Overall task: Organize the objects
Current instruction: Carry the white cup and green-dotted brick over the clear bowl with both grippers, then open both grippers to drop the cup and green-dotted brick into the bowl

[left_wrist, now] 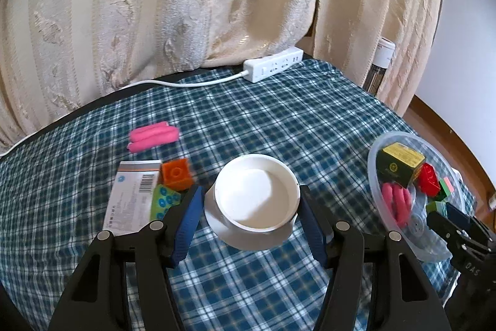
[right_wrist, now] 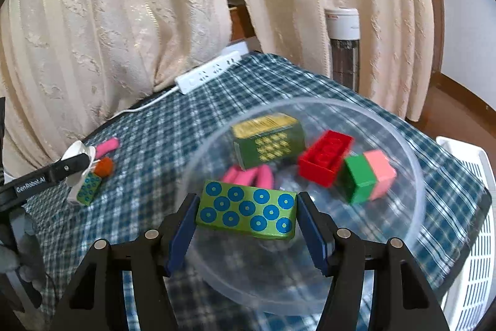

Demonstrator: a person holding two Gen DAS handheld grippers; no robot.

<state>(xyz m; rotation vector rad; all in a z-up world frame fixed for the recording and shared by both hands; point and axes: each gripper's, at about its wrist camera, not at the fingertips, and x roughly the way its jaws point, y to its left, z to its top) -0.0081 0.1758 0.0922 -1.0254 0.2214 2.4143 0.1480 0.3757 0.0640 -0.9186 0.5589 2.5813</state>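
So the right tongs [right_wrist: 246,217] were pinching a green block with blue rings [right_wrist: 246,213] by its two short ends, holding it just above the near rim of the clear plastic bowl [right_wrist: 403,145]. Already sitting in that bowl: a dark green box with gold print [right_wrist: 268,145], a red brick [right_wrist: 325,157], a green-and-pink block [right_wrist: 367,177] and some pink rolls [right_wrist: 248,176].

The left tongs [left_wrist: 248,207] were clamped on a white cup [left_wrist: 255,194], pads on either side of its rim; it looked empty inside and sat tilted toward the camera. Just left of it on the worktop [left_wrist: 279,114], which had a blue plaid cloth, were an orange brick [left_wrist: 176,174], another ringed green block [left_wrist: 164,200] and a white carton with a barcode [left_wrist: 130,194], all bunched together. A pair of pink rolls [left_wrist: 153,135] lay a bit further back.

At the far edge was a white power strip [left_wrist: 272,67] with its cable running off left, cream curtains [left_wrist: 186,5] behind it. From the right camera, a white slatted basket [right_wrist: 468,207] sat past the worktop's right side.
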